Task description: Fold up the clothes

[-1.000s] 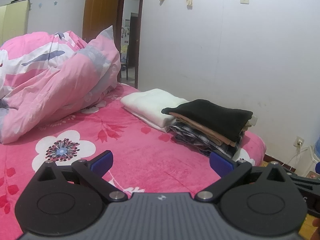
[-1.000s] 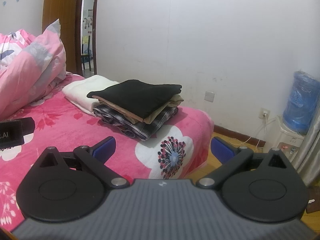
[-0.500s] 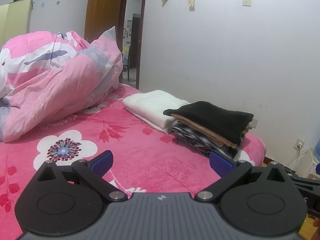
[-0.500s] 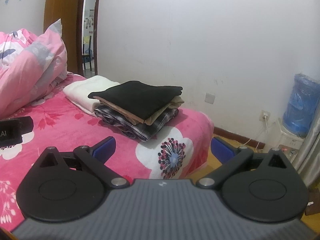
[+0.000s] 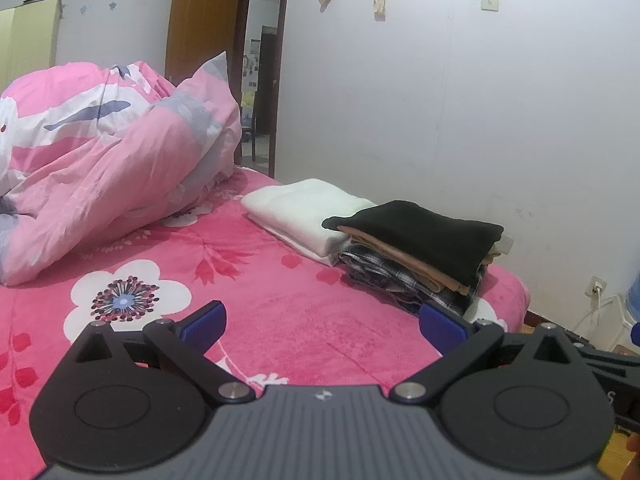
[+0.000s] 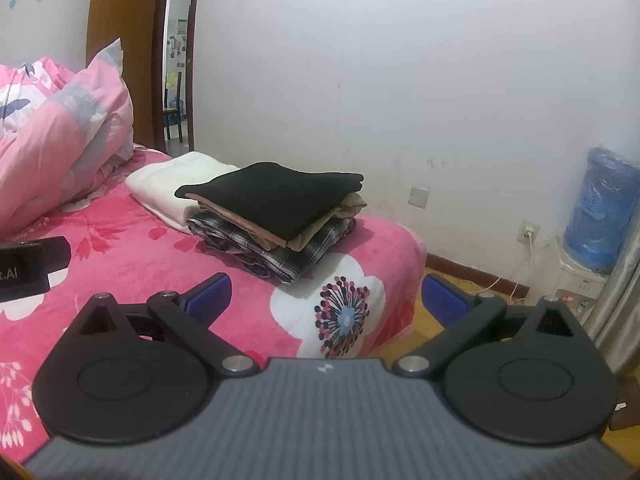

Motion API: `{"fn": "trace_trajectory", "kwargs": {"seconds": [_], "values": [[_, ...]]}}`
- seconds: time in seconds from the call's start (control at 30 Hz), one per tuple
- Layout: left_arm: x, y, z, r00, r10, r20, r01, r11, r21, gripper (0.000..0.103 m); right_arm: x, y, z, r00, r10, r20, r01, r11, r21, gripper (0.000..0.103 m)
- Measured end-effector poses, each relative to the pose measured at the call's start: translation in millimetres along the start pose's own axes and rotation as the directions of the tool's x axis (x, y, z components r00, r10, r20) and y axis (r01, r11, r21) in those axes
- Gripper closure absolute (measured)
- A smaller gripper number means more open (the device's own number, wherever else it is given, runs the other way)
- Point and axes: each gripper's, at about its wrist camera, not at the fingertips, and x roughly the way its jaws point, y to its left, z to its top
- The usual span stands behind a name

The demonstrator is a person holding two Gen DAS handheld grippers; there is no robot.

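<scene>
Both your tools are empty. The left hand-held gripper (image 5: 322,322) has its blue pads spread wide over the pink flowered bed (image 5: 280,320), and the right hand-held gripper (image 6: 326,294) is spread just as wide, hanging over the bed's corner with bare floor showing past its right pad.

The clothes sit near the far right corner of the bed: a black garment (image 5: 424,232) on top, a tan garment (image 5: 404,258) under it, a plaid garment (image 5: 400,284) at the bottom, all folded and stacked. A folded white garment (image 5: 304,210) lies touching the stack on its far side. The crumpled pink duvet (image 5: 104,160) is heaped at the left, well apart from them.

Over the last second very little has changed. The stack and the white piece sit a shade lower and further right in the left view, and the right view has hardly shifted, so you have only drifted, not reached. Nothing on the bed has been touched or moved.

For the task, that reads as a pause between garments, or the end of the run: every piece in view is already folded, and no loose garment shows in either view. If more remains, it lies outside these views.
</scene>
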Motion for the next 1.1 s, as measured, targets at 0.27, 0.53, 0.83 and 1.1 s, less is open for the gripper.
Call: {"fn": "trace_trajectory", "kwargs": {"seconds": [0.27,0.53,0.83,1.1], "values": [[0.6,0.7,0.5,1.0,0.0,-0.003,0.0,1.0,-0.006,0.0,2.6,1.4,-0.5,1.0,0.004,-0.006,-0.004,1.0,-0.009,0.001],[1.3,0.5,-0.9,1.0,-0.006,-0.004,0.006,1.0,-0.006,0.0,3.4,0.8,-1.6,1.0,0.0,-0.008,0.0,1.0,-0.012,0.001],[2.1,0.9,-0.6,1.0,-0.008,-0.004,0.008,1.0,-0.009,0.0,4.5,1.2,-1.3,1.0,0.001,-0.01,-0.001,1.0,-0.015,0.001],[2.1,3.0,-0.2,1.0,-0.011,-0.003,0.011,1.0,-0.012,0.0,4.2,1.8,-1.1,1.0,-0.001,-0.008,0.0,1.0,-0.019,0.001]]}}
